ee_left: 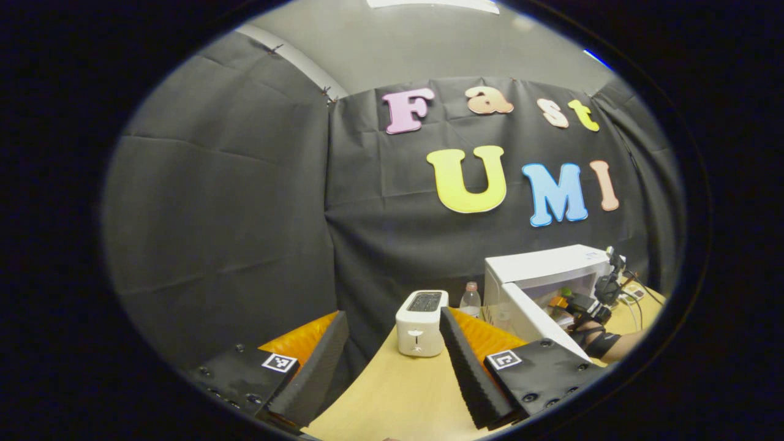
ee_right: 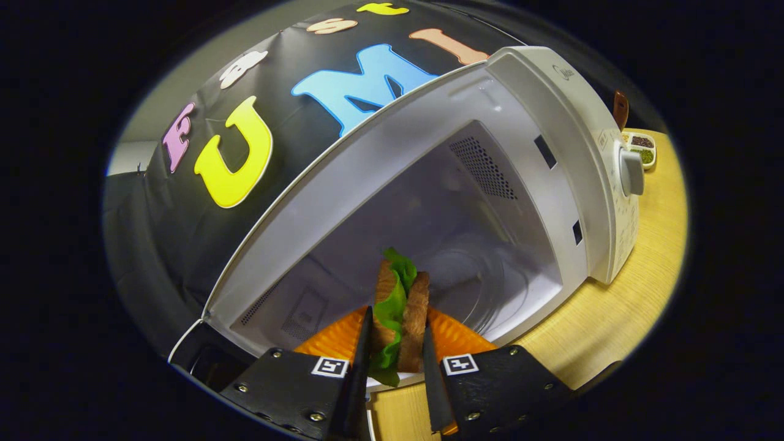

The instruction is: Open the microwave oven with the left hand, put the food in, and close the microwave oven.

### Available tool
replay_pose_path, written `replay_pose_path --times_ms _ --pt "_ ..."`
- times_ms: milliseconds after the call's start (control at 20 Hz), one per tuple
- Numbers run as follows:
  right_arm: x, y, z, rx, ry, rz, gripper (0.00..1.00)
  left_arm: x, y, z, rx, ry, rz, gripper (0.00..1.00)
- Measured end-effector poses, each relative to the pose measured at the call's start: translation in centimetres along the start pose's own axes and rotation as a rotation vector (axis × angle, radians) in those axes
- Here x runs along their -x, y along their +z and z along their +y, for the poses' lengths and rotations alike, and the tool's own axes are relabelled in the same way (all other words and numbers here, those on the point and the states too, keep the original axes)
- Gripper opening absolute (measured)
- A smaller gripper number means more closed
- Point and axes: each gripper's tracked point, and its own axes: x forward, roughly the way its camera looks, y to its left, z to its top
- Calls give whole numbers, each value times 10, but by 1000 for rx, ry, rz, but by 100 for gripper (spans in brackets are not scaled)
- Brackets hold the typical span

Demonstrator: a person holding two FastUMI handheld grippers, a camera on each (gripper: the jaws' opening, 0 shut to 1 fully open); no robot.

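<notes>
Left tongs (ee_left: 392, 367) gape wide and empty above the desk (ee_left: 392, 398), facing a toaster (ee_left: 421, 323) and bottle (ee_left: 470, 300); farther right, the microwave (ee_left: 539, 269) stands with its door (ee_left: 539, 321) swung open. Right tongs (ee_right: 395, 361) pinch a sandwich (ee_right: 401, 306) upright at the mouth of the microwave (ee_right: 551, 153), just over its cavity floor.

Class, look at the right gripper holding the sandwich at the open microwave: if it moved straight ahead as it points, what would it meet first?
Probably the white microwave oven's back cavity wall, though depth is unclear. The right gripper, jaws shut on the lettuce sandwich, points into the open cavity, with nothing visible between.
</notes>
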Motion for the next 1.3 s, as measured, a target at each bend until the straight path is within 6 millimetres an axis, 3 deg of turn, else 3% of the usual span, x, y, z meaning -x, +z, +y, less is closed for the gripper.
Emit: replay_pose_path --times_ms 150,300,500,750,1100,1300 --pt "2 6 -10 84 -45 -30 53 -1 1 0 -19 -3 -5 95" --pt "0 6 -26 189 -117 -27 98 -3 -1 -3 -3 -13 -1 94" --pt "4 20 -52 296 -219 -39 98 -5 -6 -10 10 -27 2 95" --pt "25 37 -42 397 -173 -61 98 -10 -14 -20 28 -41 0 94" --pt "106 79 -2 560 -27 -121 98 -9 -44 -42 67 -47 12 94" --pt "152 104 8 622 29 -142 98 -2 -58 -49 58 -37 23 94"
